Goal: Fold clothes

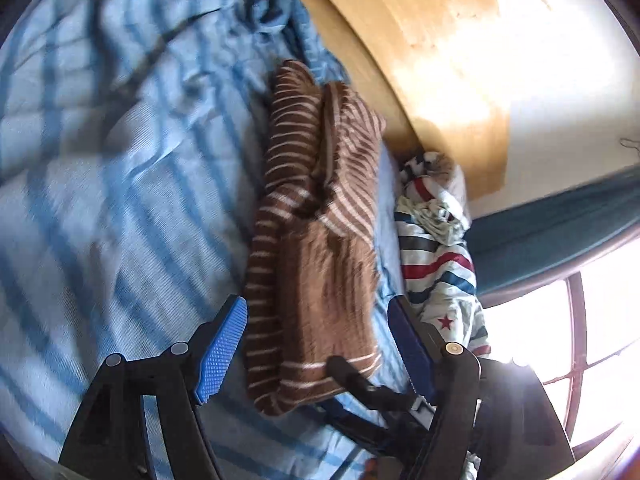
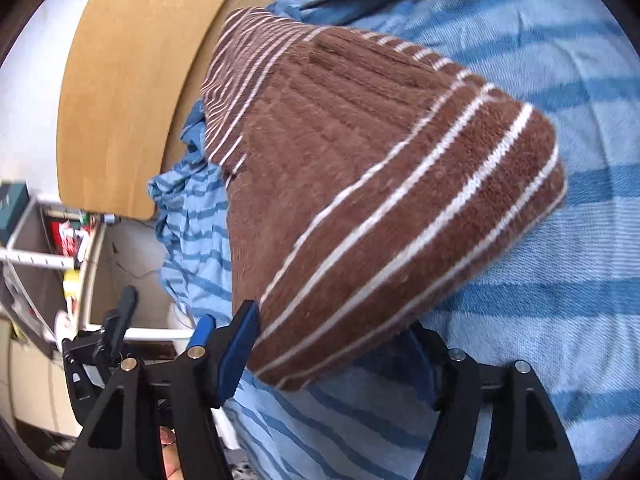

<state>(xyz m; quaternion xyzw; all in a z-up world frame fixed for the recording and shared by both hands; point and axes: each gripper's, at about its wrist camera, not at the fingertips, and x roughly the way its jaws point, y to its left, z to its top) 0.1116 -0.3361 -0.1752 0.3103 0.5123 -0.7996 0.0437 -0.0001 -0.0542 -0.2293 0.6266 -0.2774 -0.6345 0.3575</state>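
While right tool (image 2: 332,354) nears sweater (image 2: 360,184), left view adds striped cloth (image 1: 440,256).

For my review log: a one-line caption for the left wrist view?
Left gripper open around a folded brown striped sweater on the blue striped bedsheet.

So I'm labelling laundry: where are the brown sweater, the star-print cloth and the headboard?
brown sweater (image 2: 360,184), right wrist view, middle of the knit.
star-print cloth (image 1: 440,276), left wrist view, striped part.
headboard (image 1: 432,48), left wrist view, wood face.
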